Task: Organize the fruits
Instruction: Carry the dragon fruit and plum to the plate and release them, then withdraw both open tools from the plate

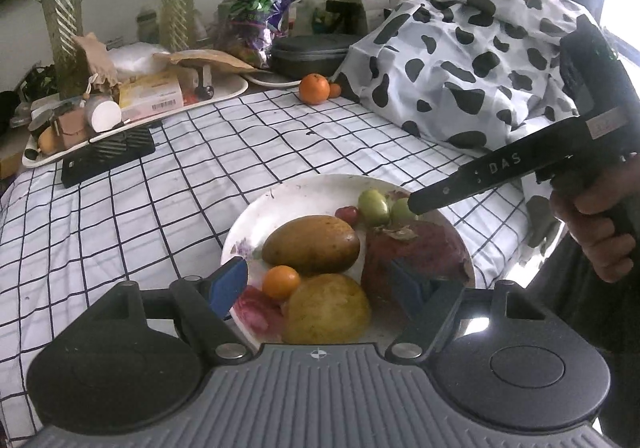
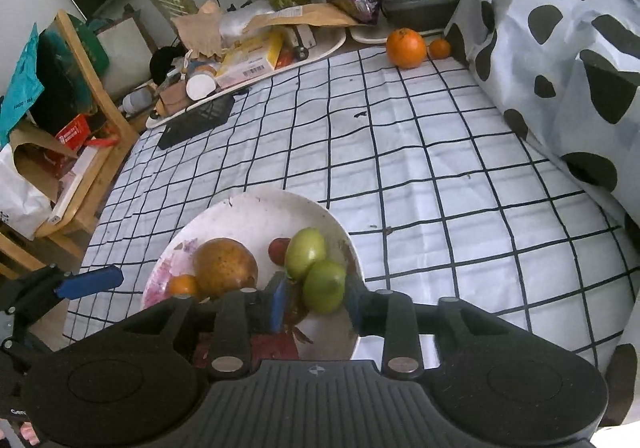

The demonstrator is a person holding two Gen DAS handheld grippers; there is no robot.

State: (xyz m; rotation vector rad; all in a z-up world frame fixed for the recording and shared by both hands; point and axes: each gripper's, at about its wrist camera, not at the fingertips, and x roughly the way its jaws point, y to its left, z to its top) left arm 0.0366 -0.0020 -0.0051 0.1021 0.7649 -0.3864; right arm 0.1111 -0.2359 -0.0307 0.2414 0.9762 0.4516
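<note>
A white plate (image 1: pixel 280 204) sits near the front edge of the counter (image 2: pixel 420 176), on its grid-patterned cloth. On the plate lie two mangoes (image 1: pixel 311 245), a small orange (image 1: pixel 281 282), a red fruit (image 1: pixel 346 213), a dragon fruit (image 1: pixel 416 252) and two green fruits.

The right gripper (image 2: pixel 316 298) has its jaws set narrow around the nearer green fruit (image 2: pixel 325 287), one blue pad on each side; whether they press it I cannot tell.

The left gripper (image 1: pixel 320 284) hangs over the plate's near side, jaws wide, holding nothing.

At the counter's far edge an orange (image 2: pixel 406 47) rests just beside a tiny tangerine (image 2: pixel 439 48).
</note>
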